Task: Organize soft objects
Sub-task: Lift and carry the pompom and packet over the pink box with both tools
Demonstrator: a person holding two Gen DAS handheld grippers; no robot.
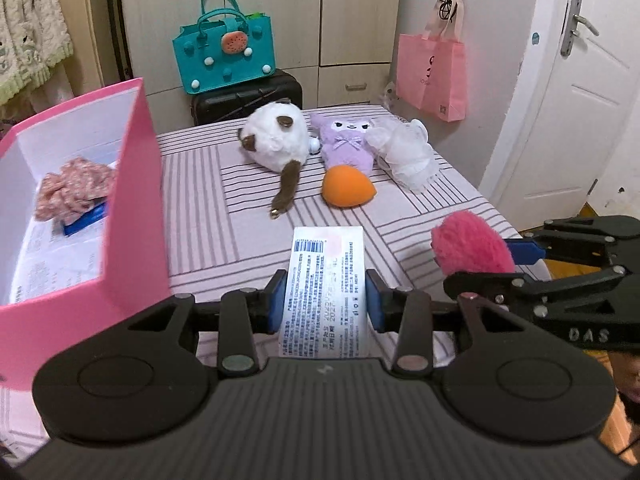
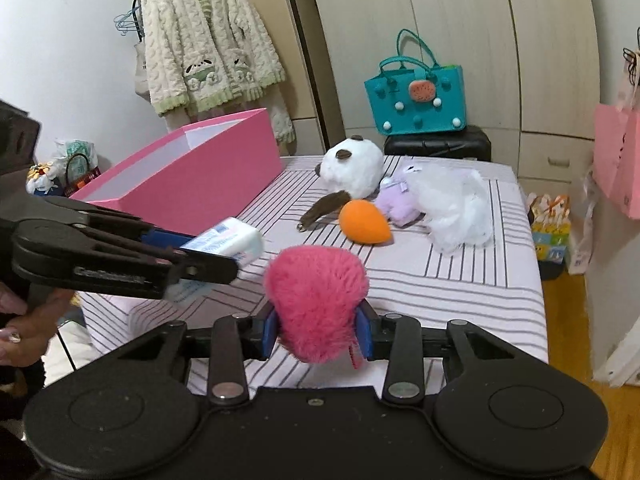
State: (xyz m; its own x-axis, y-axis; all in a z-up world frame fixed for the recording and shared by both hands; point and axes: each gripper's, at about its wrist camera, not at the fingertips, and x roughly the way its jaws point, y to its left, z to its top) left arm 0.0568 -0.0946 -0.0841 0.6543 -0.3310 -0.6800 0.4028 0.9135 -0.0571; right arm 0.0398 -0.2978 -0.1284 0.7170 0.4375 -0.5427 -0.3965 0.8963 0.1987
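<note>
Both grippers carry a load, likely for the pink box (image 1: 132, 184): the left gripper (image 1: 326, 300) is clamped on a tissue pack (image 1: 324, 280), the right gripper (image 2: 318, 326) on a pink pompom (image 2: 316, 300), while 4 soft items wait on the table (image 1: 200, 216).
</note>
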